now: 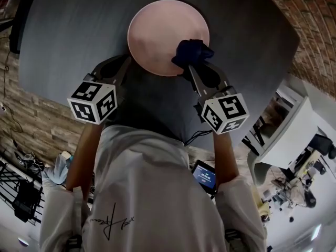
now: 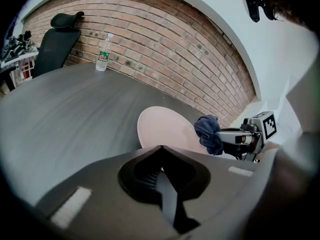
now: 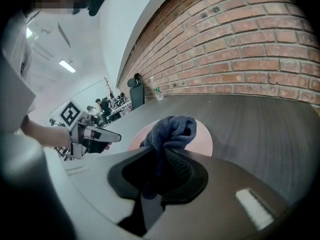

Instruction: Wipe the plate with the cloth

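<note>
A round pink plate lies on the dark grey table. My right gripper is shut on a bunched dark blue cloth, which sits over the plate's near right rim. The right gripper view has the cloth sticking up from between the jaws with the plate behind it. My left gripper is at the plate's near left edge with its jaws together. In the left gripper view its tips meet just before the plate; whether they touch the rim is hidden. The cloth hangs to the right.
A water bottle stands at the table's far edge by the brick wall. A black chair is at the far left corner. Beyond the plate is bare table. Office furniture lies past the table's right edge.
</note>
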Demonstrator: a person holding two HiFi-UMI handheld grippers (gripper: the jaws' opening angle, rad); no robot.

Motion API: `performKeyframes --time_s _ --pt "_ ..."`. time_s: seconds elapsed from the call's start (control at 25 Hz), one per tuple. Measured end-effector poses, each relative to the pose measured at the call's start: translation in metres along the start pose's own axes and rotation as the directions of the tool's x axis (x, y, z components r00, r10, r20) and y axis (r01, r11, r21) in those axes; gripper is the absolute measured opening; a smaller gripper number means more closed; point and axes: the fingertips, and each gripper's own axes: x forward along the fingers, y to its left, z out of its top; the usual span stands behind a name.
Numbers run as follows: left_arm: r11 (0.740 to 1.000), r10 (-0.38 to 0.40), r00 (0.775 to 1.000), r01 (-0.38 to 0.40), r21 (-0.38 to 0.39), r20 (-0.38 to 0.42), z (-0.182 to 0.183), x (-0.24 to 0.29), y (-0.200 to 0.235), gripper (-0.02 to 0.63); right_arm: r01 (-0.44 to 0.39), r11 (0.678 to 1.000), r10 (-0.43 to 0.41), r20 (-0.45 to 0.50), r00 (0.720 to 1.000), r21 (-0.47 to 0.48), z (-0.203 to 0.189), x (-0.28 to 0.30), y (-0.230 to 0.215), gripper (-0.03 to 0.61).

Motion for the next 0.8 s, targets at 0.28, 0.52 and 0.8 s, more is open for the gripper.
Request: performKeyframes --time_s 0.28,0.52,0.8 --pt "0.999 0.044 0.998 -0.044 -0.015 -0.034 -0.004 0.013 0.019 0.017 0.026 0.999 -0.026 -0.013 1.0 -0.026 0.004 0.011 -0.009 0.057" --pt "0.998 0.05 0.998 -0.052 -0.041 -0.044 -0.003 0.022 0.028 0.046 0.044 0.999 -0.044 -0.015 0.999 -0.015 0.013 0.022 -0.02 0.057" --pt "0.996 0.048 0.997 -0.053 -0.072 -0.063 -0.003 0.032 0.039 0.055 0.073 0.996 -0.074 -0.021 0.997 -0.046 0.026 0.04 -0.032 0.057"
